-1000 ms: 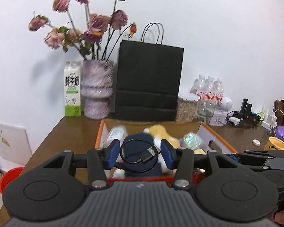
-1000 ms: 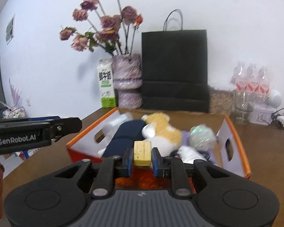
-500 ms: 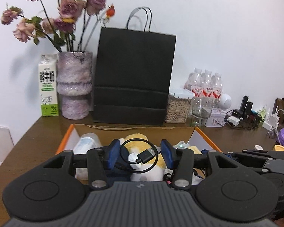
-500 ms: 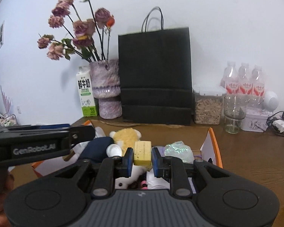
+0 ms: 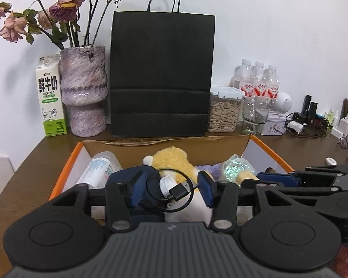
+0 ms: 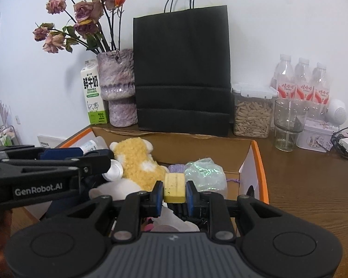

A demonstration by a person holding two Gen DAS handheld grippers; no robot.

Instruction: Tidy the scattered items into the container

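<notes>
An orange-rimmed cardboard box [image 5: 67, 173] [image 6: 258, 162] holds a yellow plush toy [image 5: 171, 162] [image 6: 136, 159], a plastic bottle [image 5: 97, 171], a navy item and an iridescent bag [image 6: 204, 171]. My left gripper [image 5: 171, 191] hovers over the box with its jaws opening. A coiled black cable [image 5: 178, 191] hangs between the pads, with a small gap on each side. My right gripper [image 6: 174, 192], also over the box, is shut on a yellow block [image 6: 174, 185]. Each gripper shows at the edge of the other's view, the left gripper [image 6: 51, 162] and the right gripper [image 5: 313, 180].
Behind the box stand a black paper bag [image 5: 162, 74], a purple vase [image 5: 83, 92] of dried roses and a milk carton [image 5: 49, 97]. To the right are a seed jar [image 6: 251, 113], a glass [image 6: 287, 122], water bottles [image 6: 301, 85], a tin and chargers on the brown table [image 6: 313, 185].
Both grippers have moved forward over the box and sunk slightly. The left jaws have widened around the cable coil. The right gripper still clamps the yellow block.
</notes>
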